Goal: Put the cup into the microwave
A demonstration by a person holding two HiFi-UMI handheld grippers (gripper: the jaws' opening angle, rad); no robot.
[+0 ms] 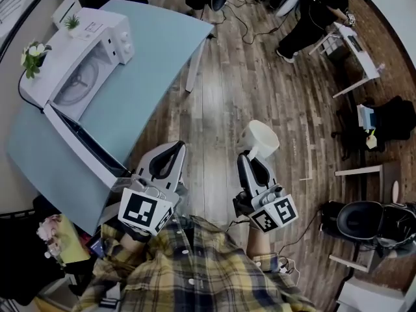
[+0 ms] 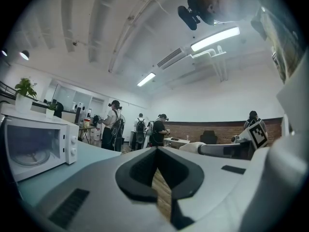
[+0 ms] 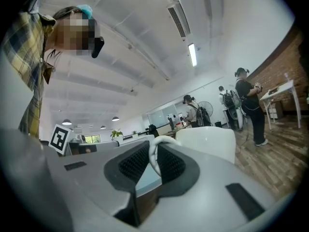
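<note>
Right gripper view shows what head view can't: right gripper (image 3: 153, 149) pads clamped on the thin white handle loop (image 3: 155, 154) of the cup (image 3: 207, 141), cup body sitting just past the jaw tips. Head view only has the cup (image 1: 261, 138) at the right gripper's (image 1: 250, 155) tip, over wood floor (image 1: 214, 90), well apart from the microwave (image 1: 78, 64) on the blue table (image 1: 156, 51). Left gripper view: left gripper (image 2: 157, 151) tips together, nothing btwn them, floor seen thru the slot. It also shows the microwave (image 2: 36, 146) front w/ knobs. A long white panel (image 1: 84, 142), prob. its open door, juts twd the left gripper (image 1: 172, 149). Plant (image 1: 34, 54) beside the microwave; standing people (image 2: 116, 124) in bkgd.
</note>
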